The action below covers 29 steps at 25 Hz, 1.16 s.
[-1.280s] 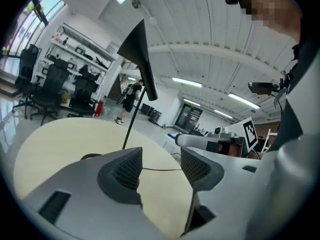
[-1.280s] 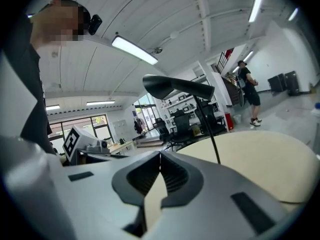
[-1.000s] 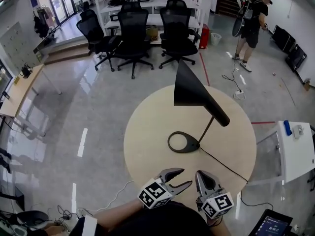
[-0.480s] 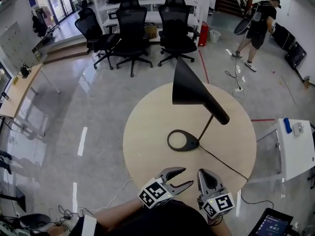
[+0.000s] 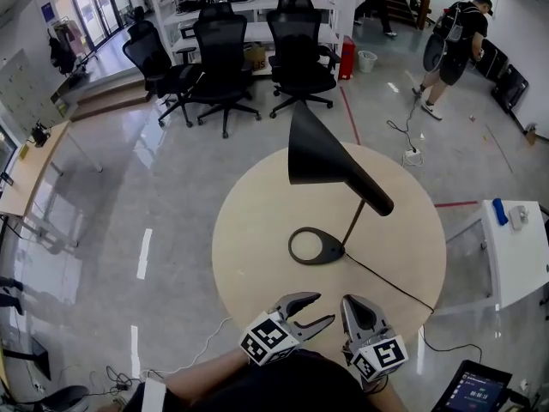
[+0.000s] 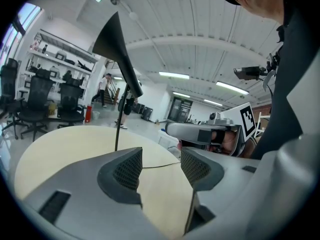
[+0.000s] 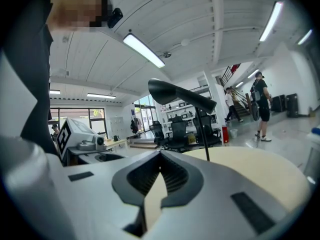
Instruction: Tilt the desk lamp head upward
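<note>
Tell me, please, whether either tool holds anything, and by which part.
Nothing is held: left tool open, right tool shut empty, neither touching the lamp.

The lamp (image 5: 330, 157) is black throughout; the table (image 5: 257, 230) is pale beige wood. The left gripper (image 5: 322, 309) and right gripper (image 5: 352, 303) are grey, with cubes (image 5: 268, 340) patterned in black-and-white squares. Chairs (image 5: 223, 50) are black, and the floor (image 5: 171, 187) is glossy grey

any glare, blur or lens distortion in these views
Head view: sharp, with window glare streaks on the glossy grey floor. Left gripper view: fisheye, dark corners, black cone-shaped lamp shade silhouetted against bright ceiling light strips. Right gripper view: same fisheye; near jaws soft.
</note>
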Available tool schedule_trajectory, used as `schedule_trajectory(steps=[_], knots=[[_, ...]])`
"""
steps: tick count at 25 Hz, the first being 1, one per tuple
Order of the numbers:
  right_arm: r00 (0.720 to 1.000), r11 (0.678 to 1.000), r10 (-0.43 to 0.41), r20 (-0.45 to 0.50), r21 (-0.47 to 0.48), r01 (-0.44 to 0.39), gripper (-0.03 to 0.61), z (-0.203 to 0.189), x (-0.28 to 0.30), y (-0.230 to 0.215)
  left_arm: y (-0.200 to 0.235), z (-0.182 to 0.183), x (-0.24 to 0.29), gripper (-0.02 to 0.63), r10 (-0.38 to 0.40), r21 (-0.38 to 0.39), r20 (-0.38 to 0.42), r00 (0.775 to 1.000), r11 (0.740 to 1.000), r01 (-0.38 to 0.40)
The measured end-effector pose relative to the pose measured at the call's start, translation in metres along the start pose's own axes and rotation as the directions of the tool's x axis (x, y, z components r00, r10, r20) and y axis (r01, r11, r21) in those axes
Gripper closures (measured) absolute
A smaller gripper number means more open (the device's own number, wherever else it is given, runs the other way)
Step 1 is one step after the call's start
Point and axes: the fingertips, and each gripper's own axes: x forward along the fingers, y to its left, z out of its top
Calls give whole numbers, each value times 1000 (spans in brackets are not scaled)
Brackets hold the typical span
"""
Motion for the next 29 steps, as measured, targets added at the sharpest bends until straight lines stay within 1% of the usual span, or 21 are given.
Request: schedule_trajectory(steps=[11,20,25,29], knots=[[1000,1000,-12,4,15,12,574,0,-3,-1,0,-2,-2,364,8,-5,-6,1000,1000,-8],[1000,999,-24,5,33,24,574,1,0,-5,2,2,-3,364,0,-12,-10,1000,1000,0],[1000,1000,9,19,-4,-8,574,14,19,-4,18,17,-9,364,34,-6,28,999,999,-34],[995,994,95,20,-50,-94,574,30,51,-3,46,34,-15,364,120,-14,70,990,993,-120]])
